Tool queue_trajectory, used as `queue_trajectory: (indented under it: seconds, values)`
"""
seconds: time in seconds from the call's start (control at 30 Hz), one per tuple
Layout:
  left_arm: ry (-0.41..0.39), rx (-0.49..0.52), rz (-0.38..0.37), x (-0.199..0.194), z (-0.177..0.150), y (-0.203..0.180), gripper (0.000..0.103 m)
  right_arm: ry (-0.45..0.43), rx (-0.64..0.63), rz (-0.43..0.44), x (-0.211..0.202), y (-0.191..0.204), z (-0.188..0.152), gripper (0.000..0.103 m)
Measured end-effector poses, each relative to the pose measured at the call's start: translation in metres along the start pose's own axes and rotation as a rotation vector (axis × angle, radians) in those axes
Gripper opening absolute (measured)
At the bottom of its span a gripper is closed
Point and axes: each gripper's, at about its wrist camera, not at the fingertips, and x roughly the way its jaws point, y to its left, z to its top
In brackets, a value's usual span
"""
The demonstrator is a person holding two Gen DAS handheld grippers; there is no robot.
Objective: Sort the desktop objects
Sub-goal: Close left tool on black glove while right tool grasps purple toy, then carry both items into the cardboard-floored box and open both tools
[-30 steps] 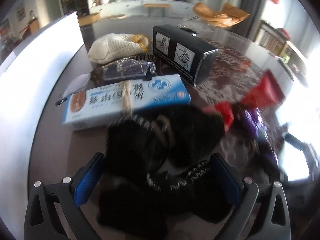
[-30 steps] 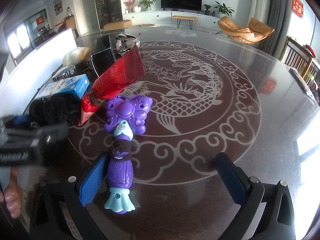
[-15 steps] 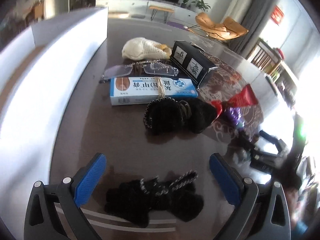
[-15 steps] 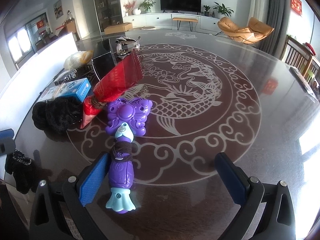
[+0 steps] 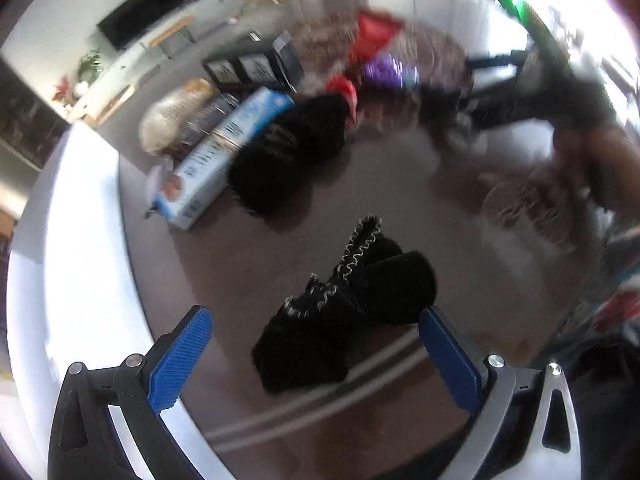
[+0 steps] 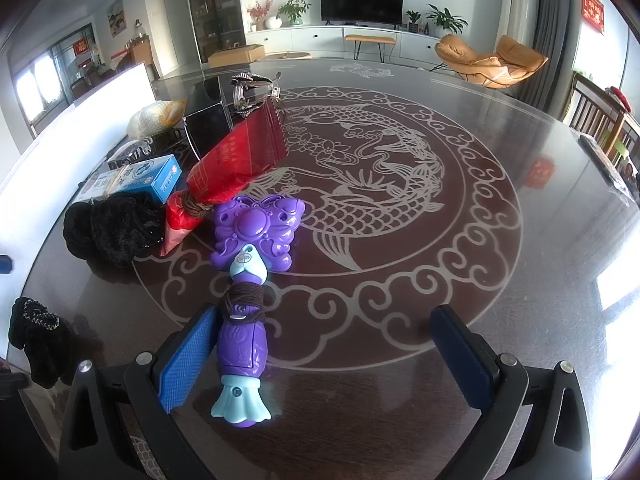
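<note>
Both grippers hold nothing, blue-padded jaws spread wide. Left gripper (image 5: 316, 354) hovers over a black knitted glove with pale zigzag stitching (image 5: 344, 312), which lies alone on the dark glossy table (image 5: 248, 264) close to its near edge; that view is blurred, so finer detail is unclear. Right gripper (image 6: 320, 354) hangs low over the purple butterfly-headed toy wand with a pale blue tip (image 6: 246, 304), whose handle lies just beside the left pad (image 6: 186, 354), not centred between the pads.

A closing grip here could, I judge, nudge the wand aside or pinch it off-centre, since the glossy top gives little friction. The glove, near the rim, might be pushed off.

Clutter crowds the wand's head: a red foil packet tied with cord (image 6: 236, 164), a black fuzzy bundle (image 6: 112, 232) and a blue-and-white carton (image 6: 148, 178). Open room lies rightward, across the carp inlay (image 6: 384, 184).
</note>
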Motion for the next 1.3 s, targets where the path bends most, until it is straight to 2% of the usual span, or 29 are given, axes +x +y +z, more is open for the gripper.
queue_trajectory:
  seconds: [0.07,0.1,0.27,0.33,0.37,0.4,0.5,0.53,0.57,0.6,0.63,0.87,0.97,1.07,1.17,1.3]
  values:
    - [0.031,-0.002,-0.015,0.015,0.004,0.002,0.103,-0.001,0.001,0.001,0.000,0.000,0.000,0.103]
    - [0.014,-0.023,-0.042,0.017,0.006,0.007,0.103,0.000,0.002,0.003,0.001,0.000,0.000,0.103]
    - [0.036,-0.258,-0.101,0.030,0.007,0.039,0.102,0.023,-0.024,0.010,0.005,0.001,0.000,0.103]
    - [0.002,-0.302,-0.107,0.023,0.001,0.038,0.081,0.051,-0.080,0.024,0.005,0.006,-0.001,0.103]
    - [-0.024,-0.321,-0.096,0.016,-0.003,0.036,0.053,0.059,-0.099,0.061,0.003,0.007,-0.001,0.103]
    - [-0.035,-0.347,-0.083,0.011,-0.005,0.036,0.031,0.065,-0.100,0.115,0.001,0.007,-0.001,0.103]
    - [-0.052,-0.433,-0.040,0.006,-0.014,0.036,0.031,0.089,-0.074,0.177,0.002,0.008,0.005,0.101]
    - [-0.067,-0.465,-0.033,0.004,-0.018,0.036,0.031,0.092,-0.078,0.179,0.003,0.010,0.009,0.091]
    - [-0.073,-0.482,-0.030,0.003,-0.020,0.036,0.031,0.088,-0.089,0.175,0.004,0.013,0.012,0.068]
    - [-0.075,-0.498,-0.032,0.001,-0.022,0.037,0.031,0.084,-0.116,0.151,0.005,0.018,0.015,0.051]
    - [-0.081,-0.523,-0.037,-0.002,-0.026,0.038,0.031,0.083,-0.140,0.128,0.005,0.022,0.018,0.023]
    - [-0.176,-0.581,-0.047,-0.044,-0.049,0.036,0.031,0.133,-0.112,0.185,-0.015,0.000,0.009,0.022]
    - [-0.235,-0.631,-0.085,-0.068,-0.052,0.049,0.031,0.139,-0.085,0.216,-0.037,-0.013,0.007,0.022]
    - [-0.297,-0.674,-0.088,-0.099,-0.060,0.076,0.031,0.119,-0.092,0.249,-0.063,-0.008,0.022,0.022]
    - [-0.327,-0.723,-0.010,-0.122,-0.074,0.117,0.031,0.071,-0.134,0.304,-0.089,0.022,0.048,0.022]
    - [-0.309,-0.867,0.064,-0.127,-0.109,0.183,0.031,0.019,-0.208,0.447,-0.100,0.106,0.094,0.022]
